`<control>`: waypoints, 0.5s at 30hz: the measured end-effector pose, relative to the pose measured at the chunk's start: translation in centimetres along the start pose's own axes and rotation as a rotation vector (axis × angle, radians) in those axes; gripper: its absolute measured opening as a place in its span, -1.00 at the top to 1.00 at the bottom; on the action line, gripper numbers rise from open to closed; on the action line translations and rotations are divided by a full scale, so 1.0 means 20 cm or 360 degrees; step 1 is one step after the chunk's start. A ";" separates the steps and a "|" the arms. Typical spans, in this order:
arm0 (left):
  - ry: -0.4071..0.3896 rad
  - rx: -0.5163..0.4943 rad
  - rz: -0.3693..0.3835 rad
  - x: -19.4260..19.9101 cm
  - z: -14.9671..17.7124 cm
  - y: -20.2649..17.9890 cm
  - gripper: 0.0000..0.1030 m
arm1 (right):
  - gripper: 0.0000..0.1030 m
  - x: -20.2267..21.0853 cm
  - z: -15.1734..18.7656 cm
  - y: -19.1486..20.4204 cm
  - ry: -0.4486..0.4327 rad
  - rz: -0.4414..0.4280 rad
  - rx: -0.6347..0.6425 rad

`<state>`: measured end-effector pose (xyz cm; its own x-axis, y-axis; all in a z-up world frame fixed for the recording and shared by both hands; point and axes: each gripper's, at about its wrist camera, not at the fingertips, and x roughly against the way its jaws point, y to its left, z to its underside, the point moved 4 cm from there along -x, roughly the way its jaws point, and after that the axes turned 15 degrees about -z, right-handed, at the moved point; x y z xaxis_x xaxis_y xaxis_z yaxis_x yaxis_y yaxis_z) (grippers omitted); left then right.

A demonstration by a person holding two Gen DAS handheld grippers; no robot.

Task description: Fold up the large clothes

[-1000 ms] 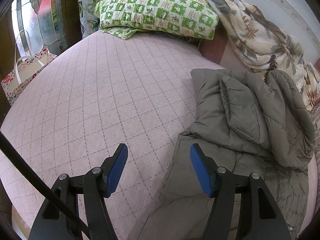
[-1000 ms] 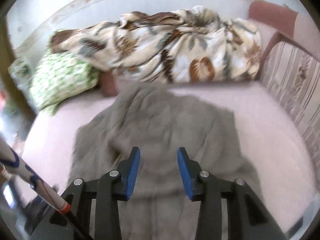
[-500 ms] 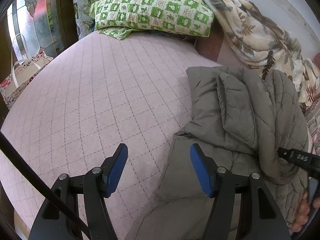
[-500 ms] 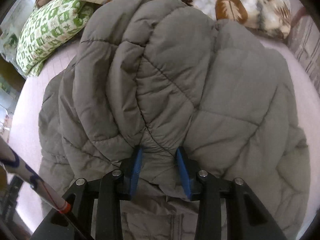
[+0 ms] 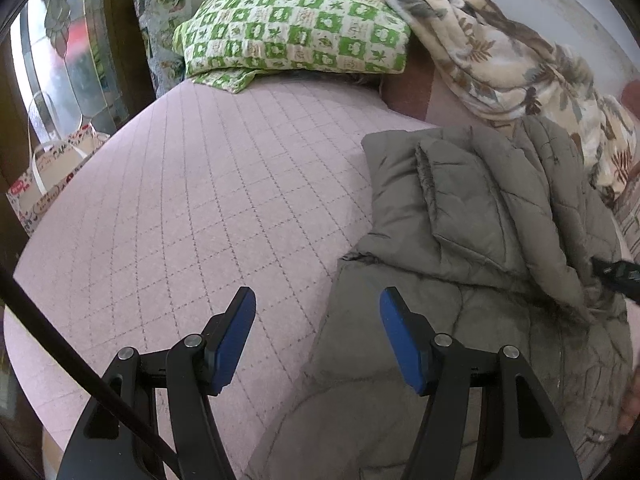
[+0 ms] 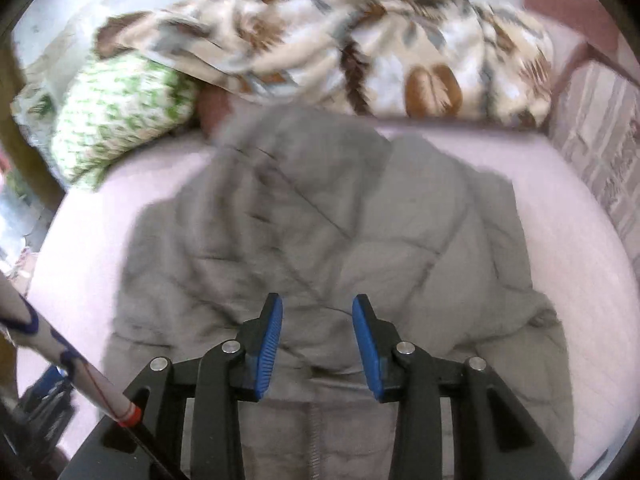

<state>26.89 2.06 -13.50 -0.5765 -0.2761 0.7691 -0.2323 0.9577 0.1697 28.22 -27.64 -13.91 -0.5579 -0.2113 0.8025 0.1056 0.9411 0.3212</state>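
Grey-green quilted puffer jacket (image 6: 320, 240) laid on pink quilted mattress (image 5: 192, 208), short of green-and-white checked pillow (image 5: 292, 32) — flat surface chosen for folding. Upper part seen doubled back over body, bulky, ridge not flattened.

Left gripper (image 5: 316, 336): tongs held apart, nothing between, poised at jacket's left edge — likely placed for next grab of side hem.

Right gripper (image 6: 318, 336): tongs apart, empty, above jacket's near middle; view blurred, contact not determinable.

Floral beige blanket (image 6: 340, 48) heaped beyond jacket.
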 end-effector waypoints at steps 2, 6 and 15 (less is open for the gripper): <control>-0.0016 -0.0029 -0.0010 0.03 0.02 -0.02 -0.24 | 0.23 -0.08 0.03 -0.08 0.0045 -0.0031 -0.0050; -0.0125 -0.0109 -0.0052 0.14 0.06 -0.09 -0.24 | 0.22 -0.15 0.05 -0.11 0.0045 -0.0120 -0.0012; -0.0198 -0.0239 -0.0125 0.26 -0.12 -0.39 -0.24 | 0.21 -0.14 0.10 -0.23 -0.0013 -0.0448 0.0033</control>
<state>27.60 -6.57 -9.38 -0.6556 -0.3494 0.6694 -0.1664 0.9316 0.3233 27.66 -30.85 -18.67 -0.5693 -0.4634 0.6791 -0.0715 0.8508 0.5206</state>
